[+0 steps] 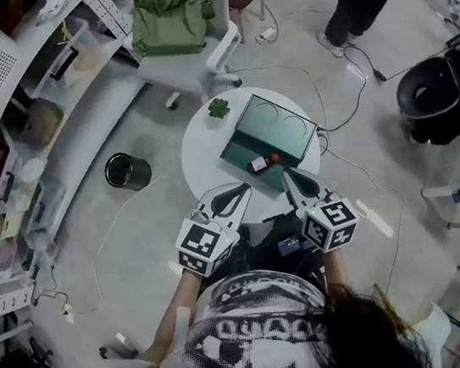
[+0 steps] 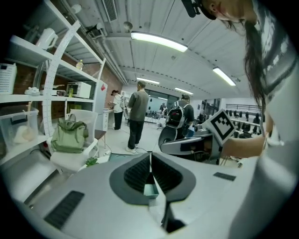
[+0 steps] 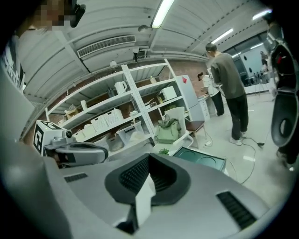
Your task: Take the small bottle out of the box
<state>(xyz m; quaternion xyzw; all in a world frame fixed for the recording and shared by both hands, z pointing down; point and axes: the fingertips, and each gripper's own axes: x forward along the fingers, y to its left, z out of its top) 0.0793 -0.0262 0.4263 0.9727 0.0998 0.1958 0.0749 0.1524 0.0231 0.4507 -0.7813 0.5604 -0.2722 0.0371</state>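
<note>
At table's (image 1: 202, 154) near edge, left gripper (image 1: 243, 190) and right gripper (image 1: 289, 174) hover near box (image 1: 277, 125).

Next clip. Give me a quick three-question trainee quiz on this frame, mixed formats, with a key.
1. True or false: the green box on the round table has its lid open.
2. What stands on the table beside the box? A: a small plant; B: a mug; C: a laptop.
3. Fill in: the left gripper and right gripper both have jaws ___, holding nothing.
Key: 1 true; 2 A; 3 shut.
</note>
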